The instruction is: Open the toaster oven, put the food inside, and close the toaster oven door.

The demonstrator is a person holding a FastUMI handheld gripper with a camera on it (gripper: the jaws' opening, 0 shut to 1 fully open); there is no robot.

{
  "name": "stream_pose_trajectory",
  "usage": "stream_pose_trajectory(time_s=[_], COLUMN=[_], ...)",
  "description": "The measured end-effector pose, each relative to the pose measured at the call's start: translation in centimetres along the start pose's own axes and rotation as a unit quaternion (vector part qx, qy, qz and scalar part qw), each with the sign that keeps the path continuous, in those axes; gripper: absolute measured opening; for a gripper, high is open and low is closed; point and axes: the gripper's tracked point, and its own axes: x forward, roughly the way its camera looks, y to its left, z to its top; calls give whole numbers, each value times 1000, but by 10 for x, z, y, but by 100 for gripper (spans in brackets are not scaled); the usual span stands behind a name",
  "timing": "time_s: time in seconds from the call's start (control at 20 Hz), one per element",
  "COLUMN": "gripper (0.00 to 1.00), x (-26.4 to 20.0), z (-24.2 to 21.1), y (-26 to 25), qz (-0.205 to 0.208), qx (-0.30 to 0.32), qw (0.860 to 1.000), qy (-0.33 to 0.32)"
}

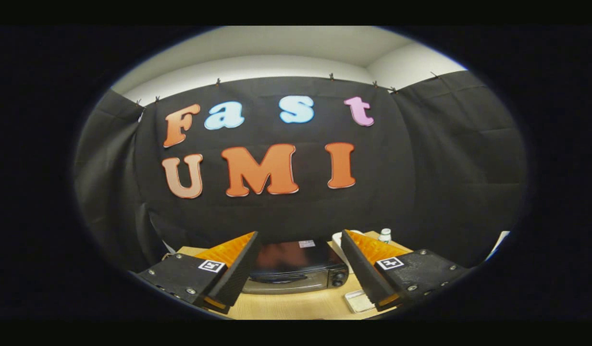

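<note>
A dark toaster oven (296, 269) with a glossy top and a silver front stands on a light wooden table (296, 305), seen from above between and beyond my fingers. Its door looks closed, with knobs (340, 278) at its right end. My gripper (300, 240) hovers well above the table, its fingers spread wide apart with nothing between them. A small pale tray (357, 300) lies on the table just right of the oven, partly hidden by the right finger; what it holds is not clear.
A white cup-like object (338, 239) and a small bottle (385, 235) stand at the back right of the table. Black cloth walls close the booth behind and on both sides.
</note>
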Motion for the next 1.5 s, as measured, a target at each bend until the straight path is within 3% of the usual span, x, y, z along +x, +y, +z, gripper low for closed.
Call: stream_pose_trajectory(time_s=[0.15, 0.4, 0.6, 1.0, 1.5], gripper=[99, 99, 99, 99, 100], x=[36, 83, 99, 104, 61], z=[-51, -130, -165, -186, -201], y=[22, 36, 40, 45, 38], qz=[20, 29, 30, 40, 43], qx=[11, -36, -53, -66, -72], qw=[998, 991, 985, 980, 968], qy=[54, 124, 164, 181, 235])
